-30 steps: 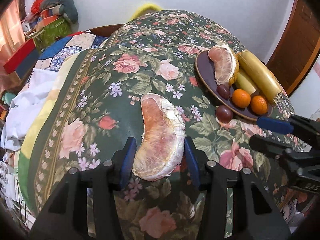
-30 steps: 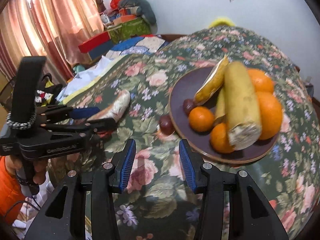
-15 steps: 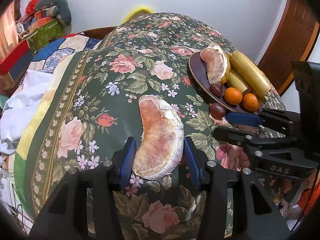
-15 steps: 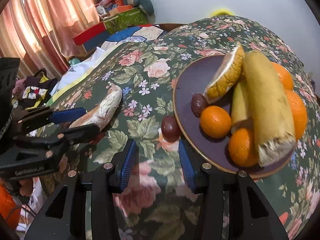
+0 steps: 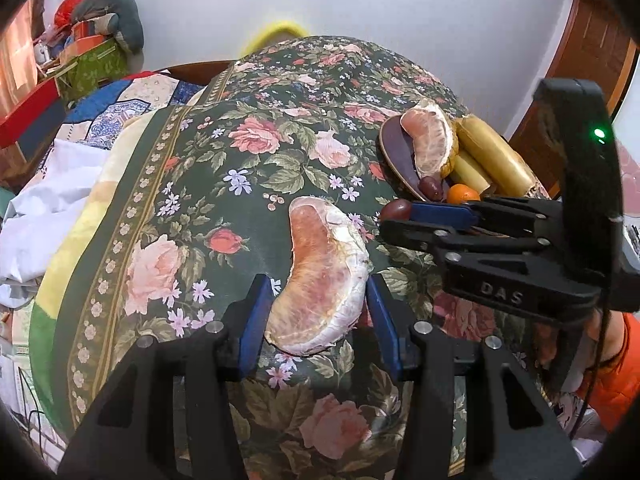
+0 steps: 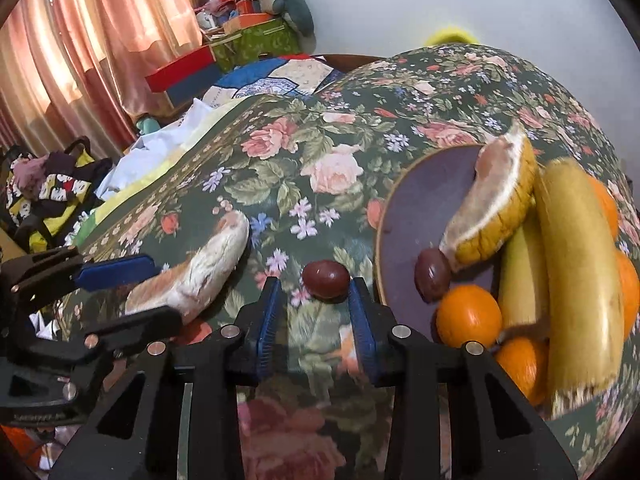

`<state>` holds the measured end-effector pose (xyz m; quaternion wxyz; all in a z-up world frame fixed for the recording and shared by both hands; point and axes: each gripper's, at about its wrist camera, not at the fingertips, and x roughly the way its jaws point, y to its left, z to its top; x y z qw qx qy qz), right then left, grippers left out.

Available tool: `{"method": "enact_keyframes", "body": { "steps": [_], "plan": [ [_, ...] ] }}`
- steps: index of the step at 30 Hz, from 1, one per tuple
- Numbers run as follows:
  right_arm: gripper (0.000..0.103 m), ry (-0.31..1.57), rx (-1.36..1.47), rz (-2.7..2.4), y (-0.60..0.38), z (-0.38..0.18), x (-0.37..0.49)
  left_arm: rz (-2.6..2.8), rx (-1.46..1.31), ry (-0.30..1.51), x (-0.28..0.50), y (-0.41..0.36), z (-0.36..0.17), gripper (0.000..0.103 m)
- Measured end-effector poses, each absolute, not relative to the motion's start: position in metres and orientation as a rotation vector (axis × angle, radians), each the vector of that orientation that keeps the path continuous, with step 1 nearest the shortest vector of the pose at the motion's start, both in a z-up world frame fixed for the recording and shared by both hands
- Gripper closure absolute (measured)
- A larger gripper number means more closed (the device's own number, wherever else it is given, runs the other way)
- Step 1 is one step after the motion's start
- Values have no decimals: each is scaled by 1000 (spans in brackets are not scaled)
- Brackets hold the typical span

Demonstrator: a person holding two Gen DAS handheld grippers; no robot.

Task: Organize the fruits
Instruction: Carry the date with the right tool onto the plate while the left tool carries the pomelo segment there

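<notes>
A peeled pomelo segment (image 5: 324, 276) lies on the floral bedspread between the open fingers of my left gripper (image 5: 318, 292); it also shows in the right wrist view (image 6: 200, 272). A dark round fruit (image 6: 326, 280) lies loose on the spread just left of the purple plate (image 6: 420, 200), right at the tips of my open right gripper (image 6: 316, 292). The plate holds another pomelo segment (image 6: 496, 204), bananas (image 6: 576, 264), oranges (image 6: 468, 316) and a second dark fruit (image 6: 432, 274). In the left wrist view the right gripper (image 5: 394, 216) reaches in from the right beside the loose dark fruit (image 5: 396, 210).
The bed's left edge drops off to white and patchwork sheets (image 5: 48, 208). Boxes and pillows (image 5: 92, 52) pile up at the far left. Bags (image 6: 52, 192) sit beside pink curtains (image 6: 80, 40). A wooden door (image 5: 592, 60) stands at the right.
My right gripper has moved forward and left until its tips flank the loose dark fruit. My left gripper has stayed around the pomelo segment, drifting slightly.
</notes>
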<state>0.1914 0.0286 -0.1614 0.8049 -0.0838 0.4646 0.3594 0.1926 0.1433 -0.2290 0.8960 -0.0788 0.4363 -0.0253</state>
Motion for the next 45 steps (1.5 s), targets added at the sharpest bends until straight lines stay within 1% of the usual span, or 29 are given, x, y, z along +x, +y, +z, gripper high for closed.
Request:
{"method": "enact_keyframes", "body": {
  "steps": [4, 9, 18, 29, 32, 39, 45],
  "plan": [
    [77, 1006, -190, 764, 35, -165, 197, -59, -170, 902, 194, 144, -229, 54],
    [79, 993, -226, 770, 39, -163, 195, -75, -195, 912, 199, 146, -229, 54],
    [79, 931, -194, 774, 19, -141, 183, -81, -145, 960, 220, 135, -237, 54],
    [79, 845, -120, 720, -20, -110, 185, -45, -105, 970, 235, 127, -242, 54],
    [79, 834, -99, 698, -36, -106, 185, -16, -77, 970, 237, 123, -242, 61],
    [79, 807, -63, 642, -74, -97, 187, -42, -105, 984, 236, 116, -236, 62],
    [79, 788, -43, 588, -105, -94, 193, -58, -95, 946, 240, 94, -221, 62]
  ]
}}
